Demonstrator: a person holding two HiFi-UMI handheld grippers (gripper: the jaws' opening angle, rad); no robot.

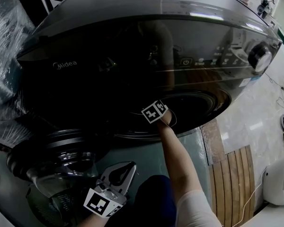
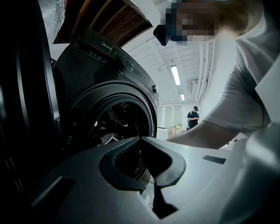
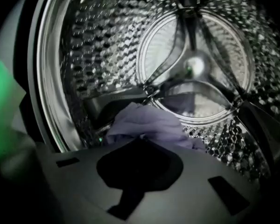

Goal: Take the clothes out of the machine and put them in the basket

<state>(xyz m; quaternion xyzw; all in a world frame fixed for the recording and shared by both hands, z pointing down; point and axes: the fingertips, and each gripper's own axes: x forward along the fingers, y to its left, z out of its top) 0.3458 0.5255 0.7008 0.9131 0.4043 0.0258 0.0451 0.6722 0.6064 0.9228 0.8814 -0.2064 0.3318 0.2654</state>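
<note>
The dark grey washing machine (image 1: pixel 132 41) fills the head view, its round door (image 1: pixel 61 160) swung open at the lower left. My right arm reaches into the opening; only the marker cube (image 1: pixel 155 111) of that gripper shows there. Inside the steel drum (image 3: pixel 107 55) lies a crumpled lavender garment (image 3: pixel 149 122) on the drum's bottom. My right gripper (image 3: pixel 141 140) is shut on its near edge, and the cloth bunches out from the tips. My left gripper (image 1: pixel 130 165) hangs level in front of the door, outside the machine. Its jaws (image 2: pixel 141 139) are shut with nothing between them.
A wooden slatted mat (image 1: pixel 232 174) lies on the floor right of the machine, with a white object (image 1: pixel 279 178) and a cable beyond it. Plastic-wrapped goods (image 1: pixel 4 56) stand at the left. A person (image 2: pixel 193 118) stands far off in the room.
</note>
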